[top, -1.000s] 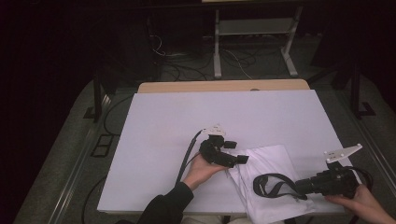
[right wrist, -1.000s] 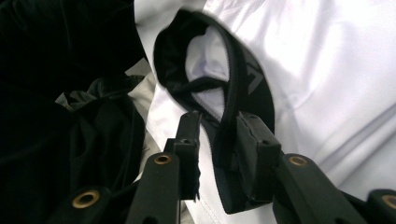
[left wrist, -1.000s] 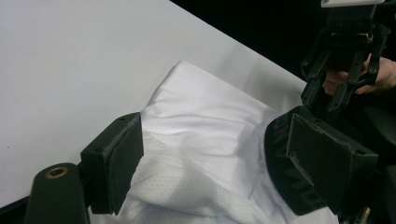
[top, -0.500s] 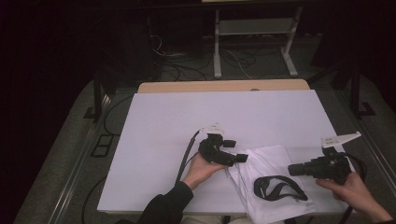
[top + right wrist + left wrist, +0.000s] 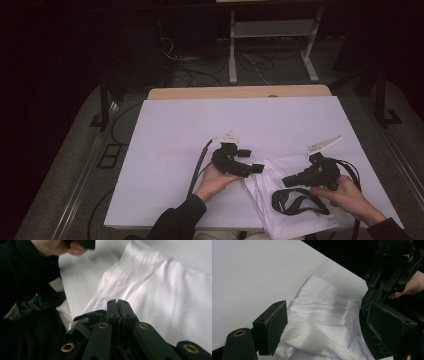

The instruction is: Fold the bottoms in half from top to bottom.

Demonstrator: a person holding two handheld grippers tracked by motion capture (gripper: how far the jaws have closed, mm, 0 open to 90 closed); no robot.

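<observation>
- One soft white cloth [image 5: 295, 197] and one black strap [image 5: 295, 202] are lying on the white table [image 5: 200, 130].
- Left gripper [image 5: 324, 322] is gaping wide around the cloth's edge.
- Right gripper [image 5: 117, 305] is clenched tight on nothing, just above the cloth.

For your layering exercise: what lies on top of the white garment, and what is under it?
A black strap lies looped on the white garment. Under the garment sits the white table; whatever lies beneath its folds is covered.

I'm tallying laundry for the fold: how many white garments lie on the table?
1: a white garment lies crumpled at the table's near right edge, with a black strap on it. Its folds could hide more.
</observation>
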